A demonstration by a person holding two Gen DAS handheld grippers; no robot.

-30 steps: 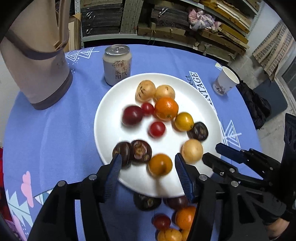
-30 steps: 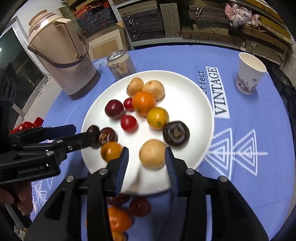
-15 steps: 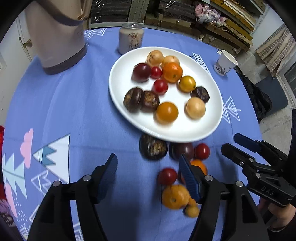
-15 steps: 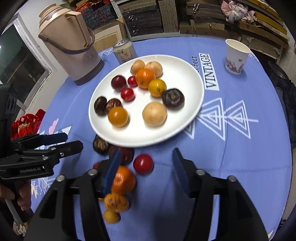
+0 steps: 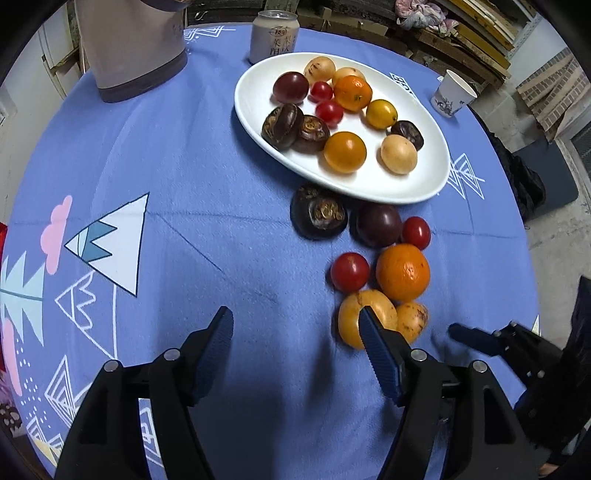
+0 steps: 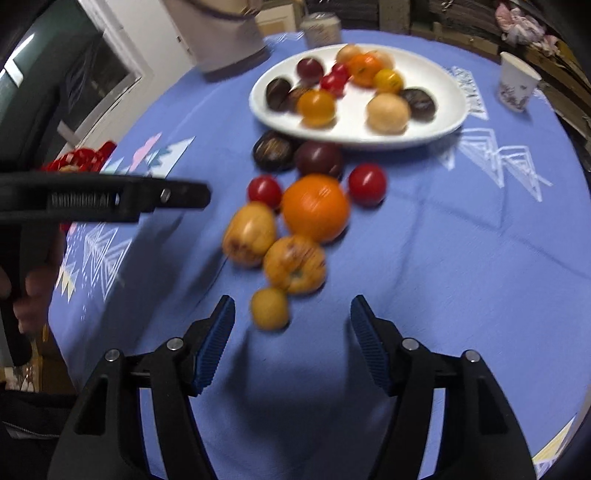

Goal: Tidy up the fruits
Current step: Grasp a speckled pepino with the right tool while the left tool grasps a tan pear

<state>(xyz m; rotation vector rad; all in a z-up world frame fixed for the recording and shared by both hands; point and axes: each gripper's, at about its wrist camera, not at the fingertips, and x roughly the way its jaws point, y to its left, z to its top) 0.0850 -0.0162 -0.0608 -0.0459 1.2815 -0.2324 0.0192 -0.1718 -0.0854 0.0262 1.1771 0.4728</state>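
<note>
A white plate (image 5: 255, 122) (image 6: 448, 122) on the blue tablecloth holds several fruits. In front of it lie loose fruits: a dark brown one (image 5: 318, 217) (image 6: 273, 151), a dark plum (image 5: 378, 224), two red tomatoes (image 5: 349, 272) (image 5: 416, 232), an orange (image 5: 402, 272) (image 6: 315, 208), and yellow-orange fruits (image 5: 351, 317) (image 6: 294, 264). A small yellow fruit (image 6: 269, 308) lies nearest my right gripper. My left gripper (image 5: 295, 328) is open and empty, its right finger in front of a yellow fruit. My right gripper (image 6: 292, 317) is open and empty, just behind the small yellow fruit.
A beige thermos jug (image 5: 133, 48) (image 6: 225, 37) stands at the back left, a drink can (image 5: 273, 35) behind the plate, a paper cup (image 5: 452, 92) (image 6: 517, 86) at the back right. The round table's edge curves close on the left and right.
Both grippers have pulled back from over the plate toward the table's near side. The loose fruits in front of the plate have come into full view. Both stay open.
</note>
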